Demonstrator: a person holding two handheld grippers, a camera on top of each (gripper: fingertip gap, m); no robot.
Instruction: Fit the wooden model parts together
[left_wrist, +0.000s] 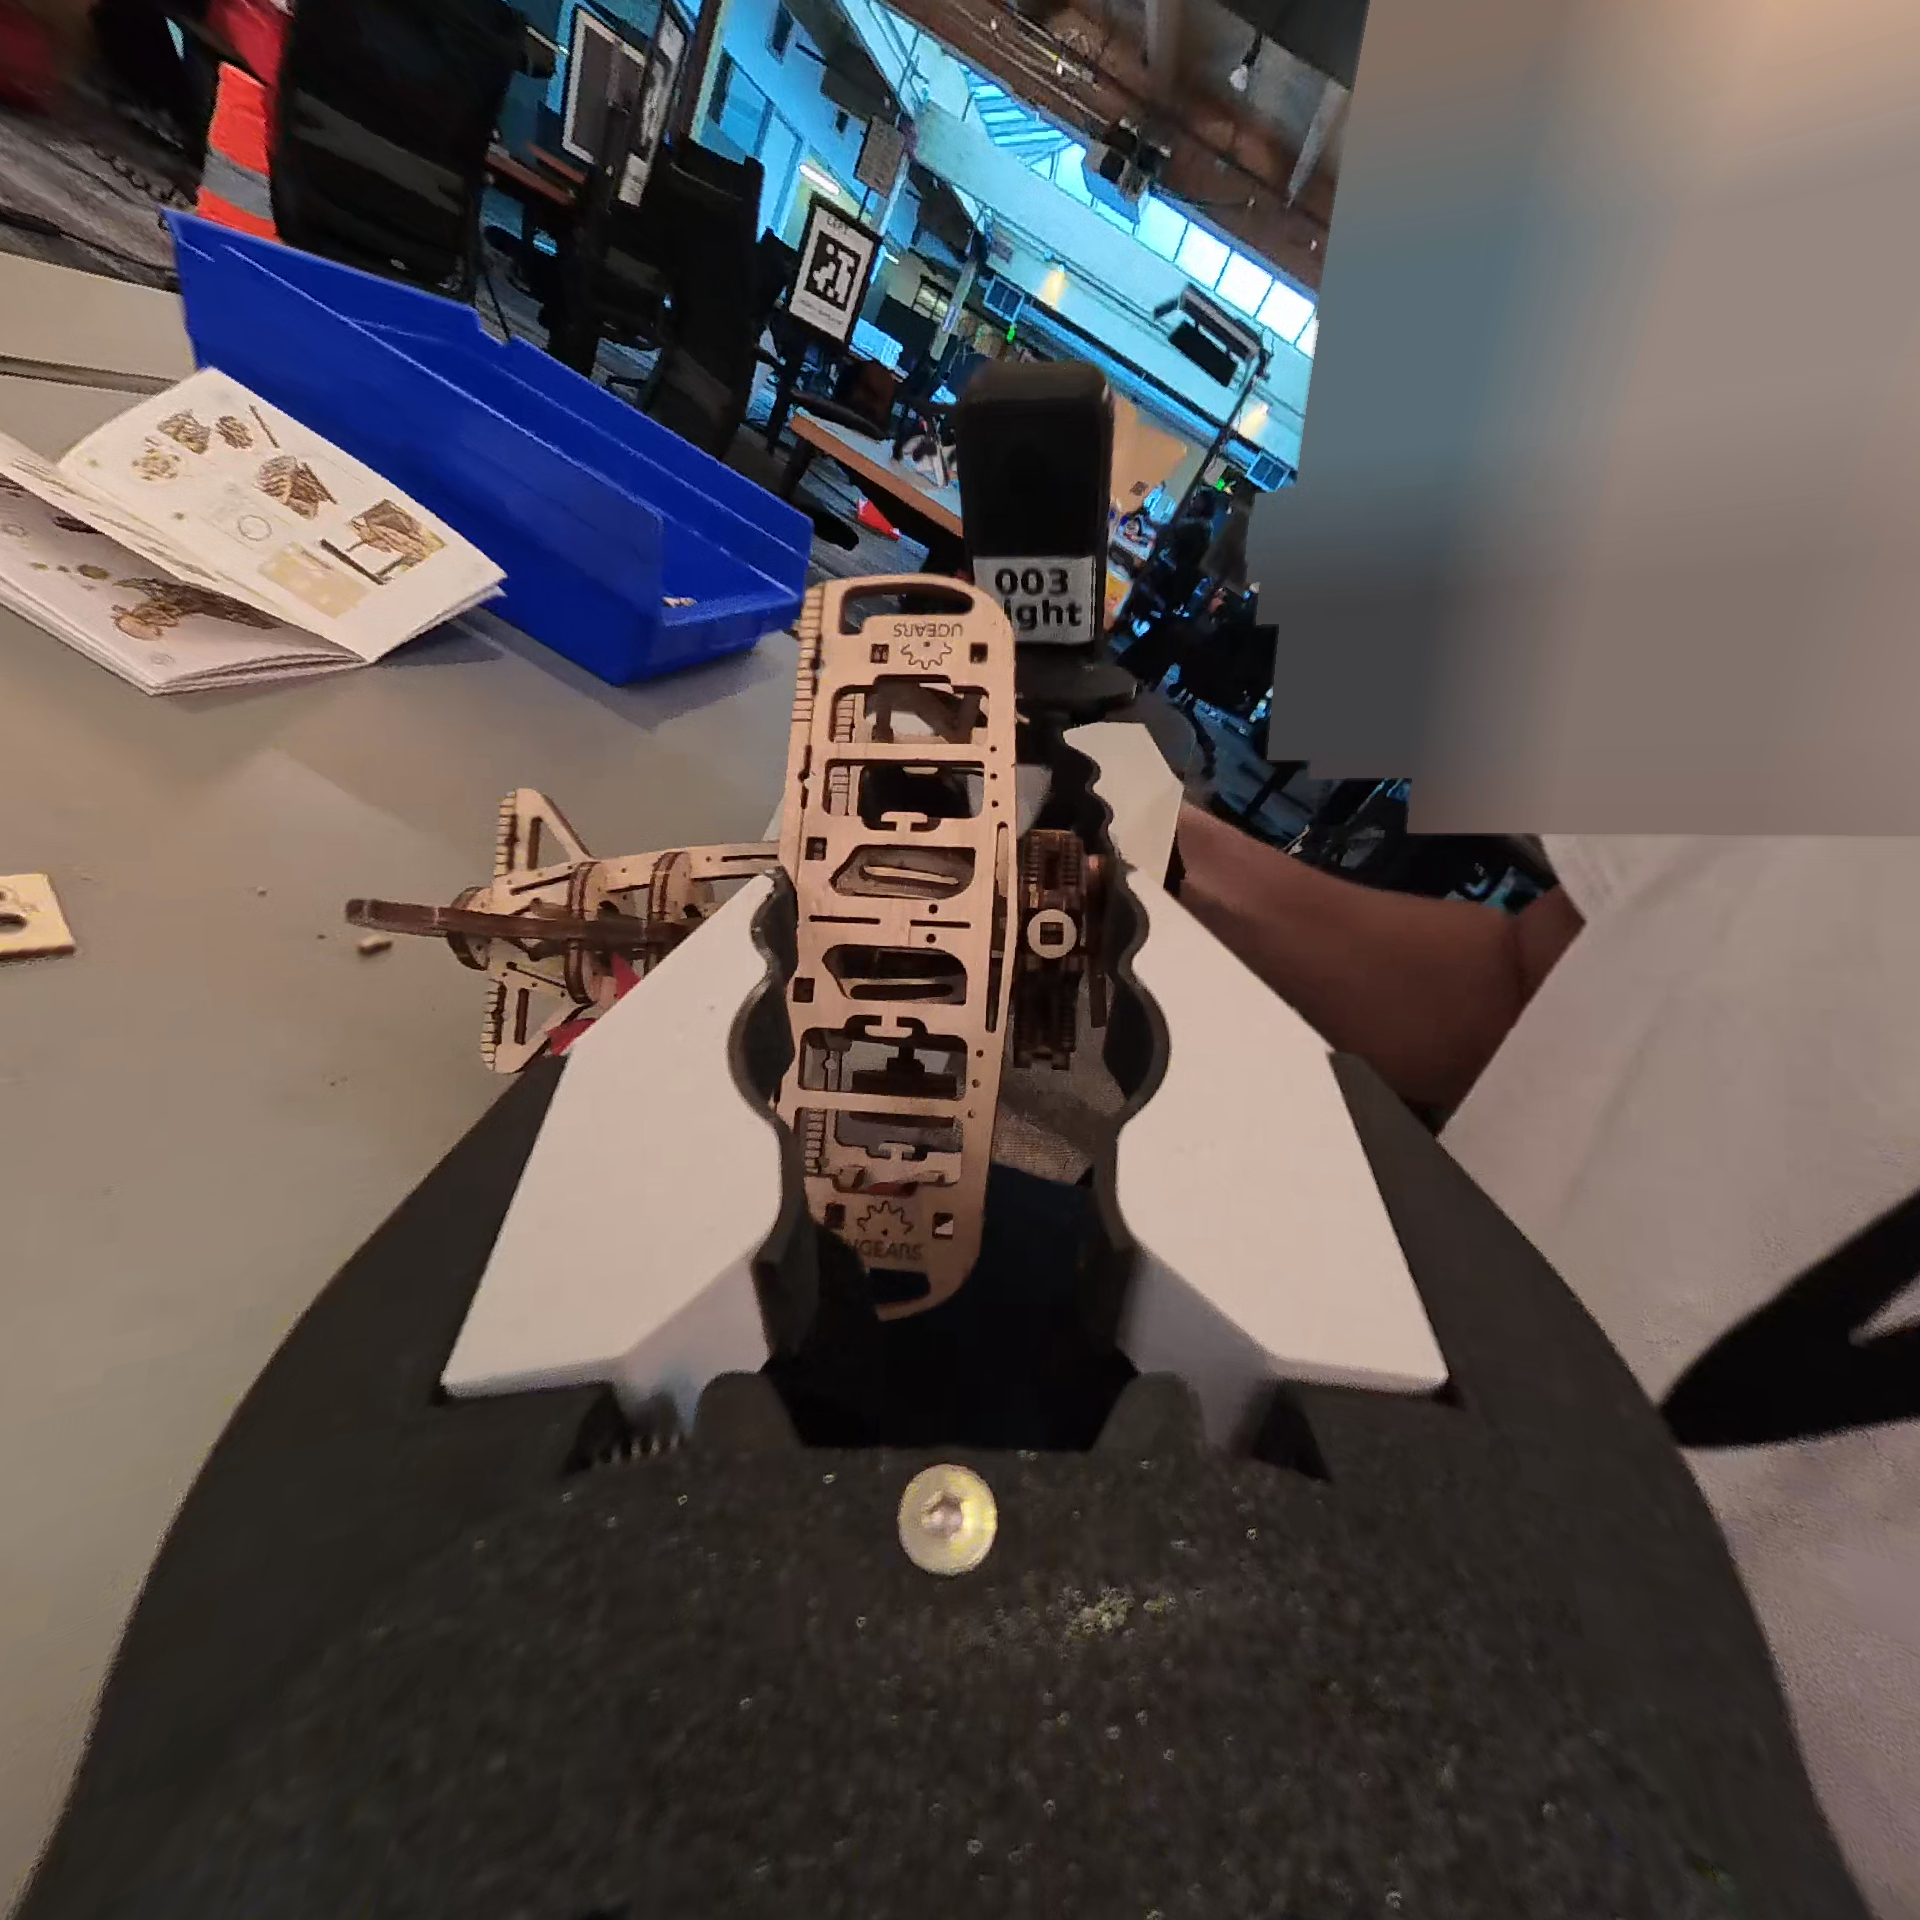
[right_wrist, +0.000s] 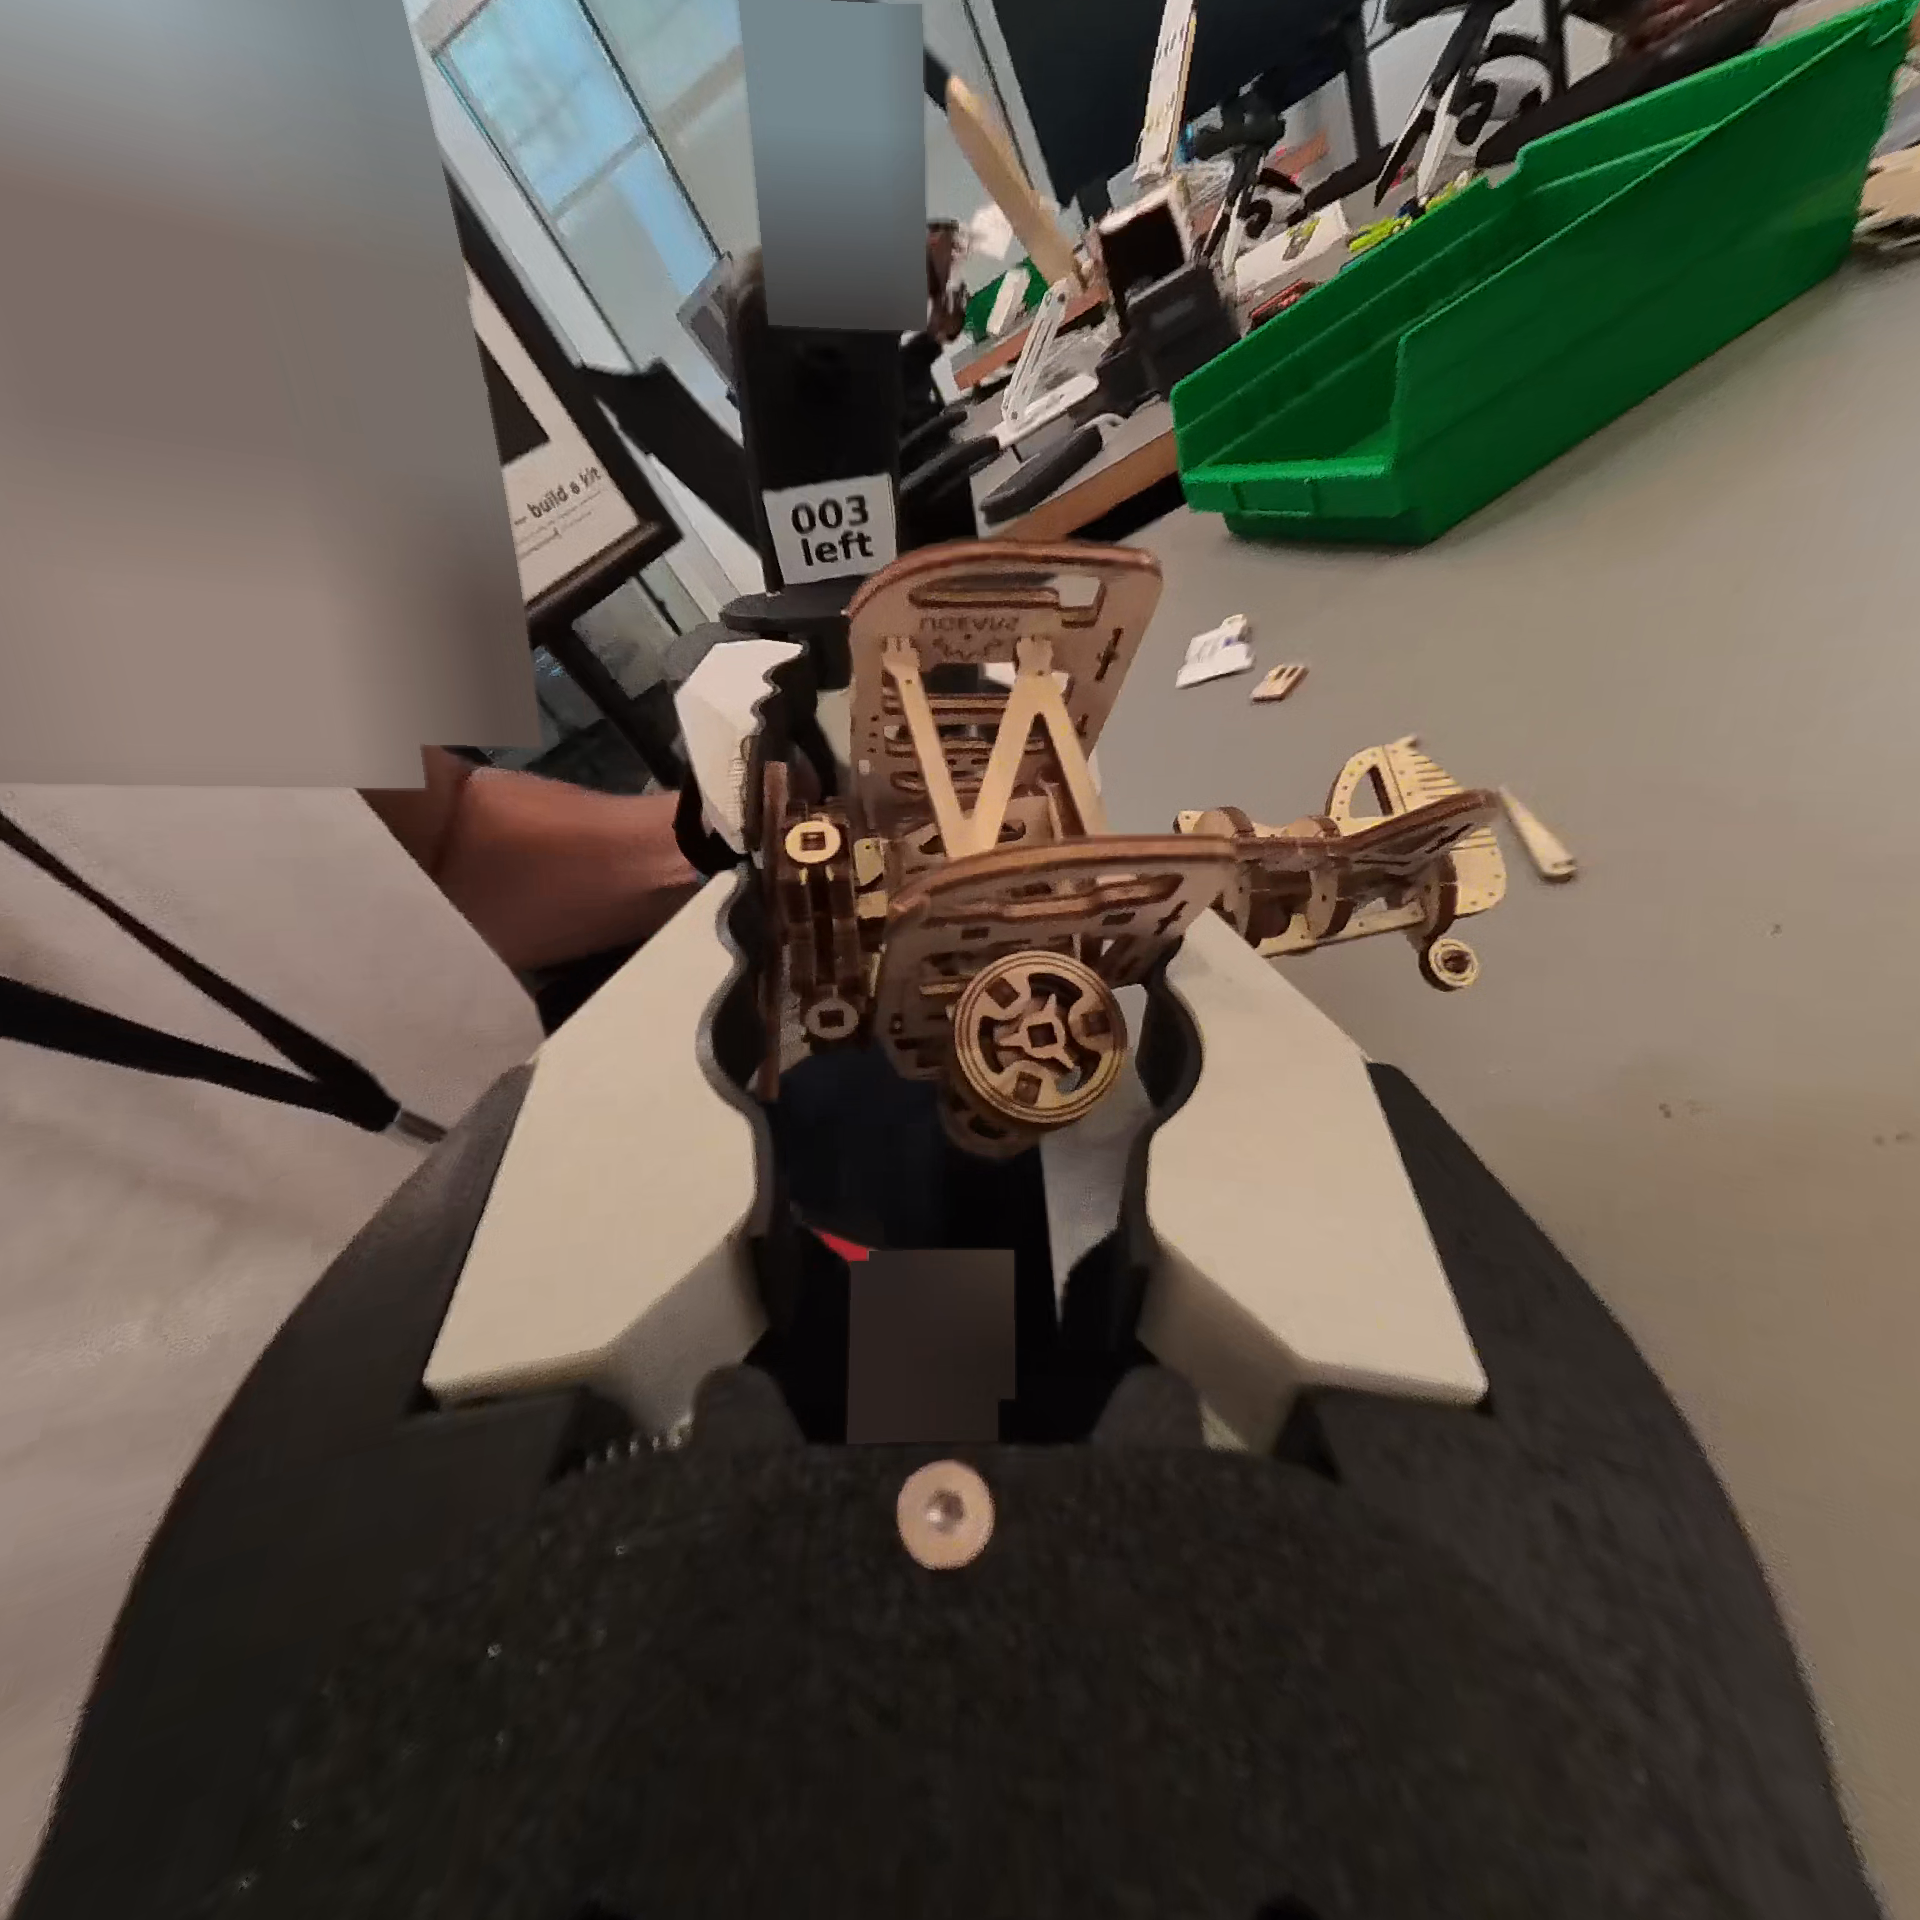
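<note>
The jaws of both grippers stood a little apart, each pair closed in around a part of the same wooden plane model, held up off the grey table between them. In the left wrist view the left gripper (left_wrist: 940, 1049) had its white fingers (left_wrist: 665, 1132) either side of the upper wing (left_wrist: 899, 935), a long cut-out slat that ran upright through the gap; the slat lay against the left-hand finger, while a gap showed on the other side, so whether it was truly clamped could not be told. In the right wrist view the right gripper (right_wrist: 945, 997) had its fingers (right_wrist: 613, 1174) around the front of the model (right_wrist: 997, 883), near a round spoked wheel (right_wrist: 1039, 1044) and the lower wing (right_wrist: 1049, 894); contact with the pads was hidden by the wood. Just beyond, the two grippers faced each other, each with a black handle bearing a white label, and a person's forearm (left_wrist: 1351, 956) reached in behind. The model's tail (left_wrist: 540, 935) pointed away over the table (left_wrist: 260, 1195). Farther off on the table lay an open instruction booklet (left_wrist: 239, 540) with a blue bin (left_wrist: 499, 436) behind it on one side, and on the other a few loose wooden scraps (right_wrist: 1538, 836) and a green bin (right_wrist: 1538, 343). A workshop with desks filled the background.
</note>
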